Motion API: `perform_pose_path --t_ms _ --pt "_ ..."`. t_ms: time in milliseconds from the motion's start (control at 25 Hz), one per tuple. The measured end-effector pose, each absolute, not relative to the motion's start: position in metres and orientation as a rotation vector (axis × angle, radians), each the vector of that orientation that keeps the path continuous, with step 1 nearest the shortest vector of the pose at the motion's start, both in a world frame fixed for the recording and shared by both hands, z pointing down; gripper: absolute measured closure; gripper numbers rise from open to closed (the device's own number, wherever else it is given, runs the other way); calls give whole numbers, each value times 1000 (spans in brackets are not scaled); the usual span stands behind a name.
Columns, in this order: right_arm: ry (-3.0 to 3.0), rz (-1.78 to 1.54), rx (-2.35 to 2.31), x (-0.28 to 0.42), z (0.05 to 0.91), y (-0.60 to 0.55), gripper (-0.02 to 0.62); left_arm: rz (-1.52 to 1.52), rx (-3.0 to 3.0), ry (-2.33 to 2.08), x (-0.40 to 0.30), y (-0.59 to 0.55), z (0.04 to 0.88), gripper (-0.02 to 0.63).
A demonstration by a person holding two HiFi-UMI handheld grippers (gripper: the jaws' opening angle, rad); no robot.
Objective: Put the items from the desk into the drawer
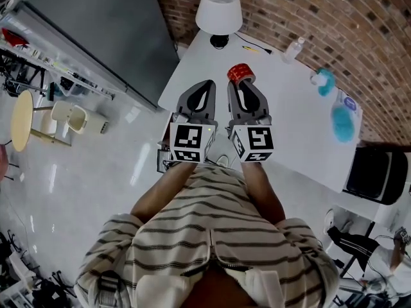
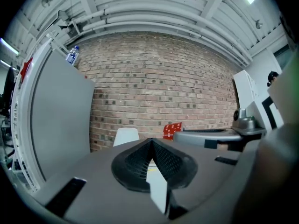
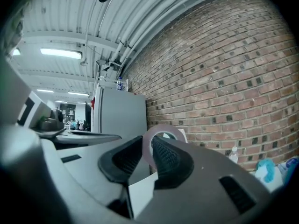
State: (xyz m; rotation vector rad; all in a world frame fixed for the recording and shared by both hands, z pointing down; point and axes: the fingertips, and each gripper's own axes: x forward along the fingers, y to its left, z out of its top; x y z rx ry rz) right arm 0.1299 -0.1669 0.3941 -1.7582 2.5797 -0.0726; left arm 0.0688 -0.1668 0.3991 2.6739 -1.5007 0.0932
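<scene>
The right gripper (image 1: 243, 85) has its fingers clamped on a red tape roll (image 1: 241, 74) — the roll stands on edge between the fingertips and pokes out past them. It is held over the bench (image 1: 302, 120), toward the end whose corner carries the white lamp (image 1: 219, 10). Just beside it, the left gripper (image 1: 205, 87) has its fingers pressed together on nothing — the roll is off to its right.

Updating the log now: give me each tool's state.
Left tool: closed, empty.
Right tool: closed on the red tape roll.
</scene>
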Motion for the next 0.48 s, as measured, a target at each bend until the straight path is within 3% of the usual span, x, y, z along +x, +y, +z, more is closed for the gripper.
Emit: perform_pose_path --t_ms 480 --pt "2772 -144 -1525 46 412 -167 518 103 2465 -1718 -14 -161 419 600"
